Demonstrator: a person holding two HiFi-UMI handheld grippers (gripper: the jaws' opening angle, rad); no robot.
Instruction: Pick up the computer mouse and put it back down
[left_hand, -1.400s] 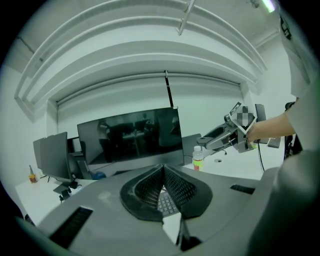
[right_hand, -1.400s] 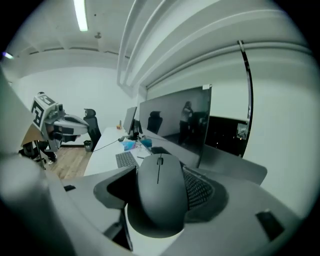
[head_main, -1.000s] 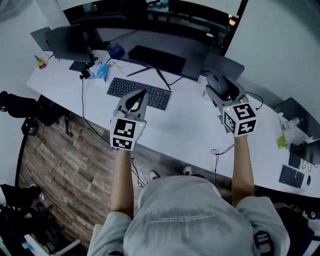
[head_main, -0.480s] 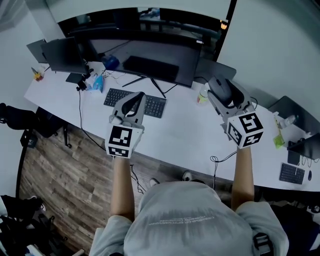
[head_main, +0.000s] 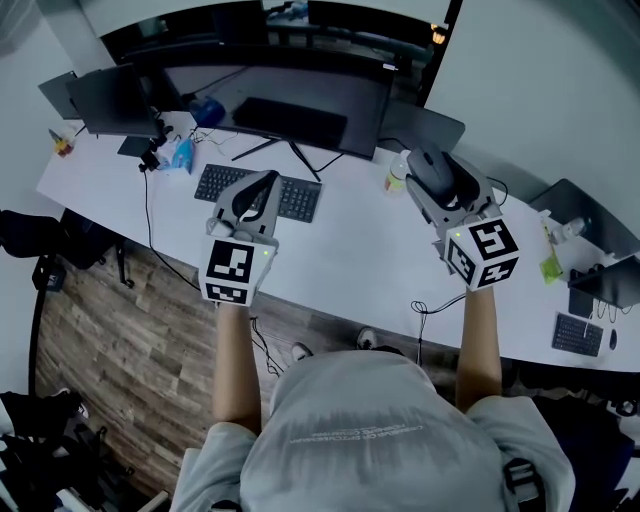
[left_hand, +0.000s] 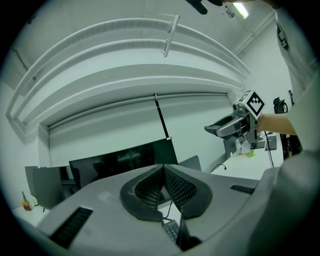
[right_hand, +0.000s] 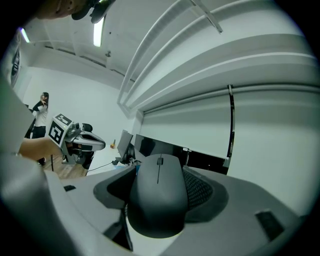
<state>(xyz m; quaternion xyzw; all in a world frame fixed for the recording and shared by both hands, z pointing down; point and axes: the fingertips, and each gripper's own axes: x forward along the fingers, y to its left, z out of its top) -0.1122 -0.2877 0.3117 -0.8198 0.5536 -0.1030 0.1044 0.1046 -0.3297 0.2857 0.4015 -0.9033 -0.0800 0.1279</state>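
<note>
Halfway there: fingers of the right gripper (head_main: 432, 175) clamp the mouse (right_hand: 159, 192), held clear above the white bench (head_main: 350, 250); setting it back down is left. The left gripper (head_main: 262, 185) hangs alongside, fingers pressed together on nothing.

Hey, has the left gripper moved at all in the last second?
No, hardly. The left gripper still hangs over the middle of the keyboard, as it did a second ago; only the view itself shifted.
</note>
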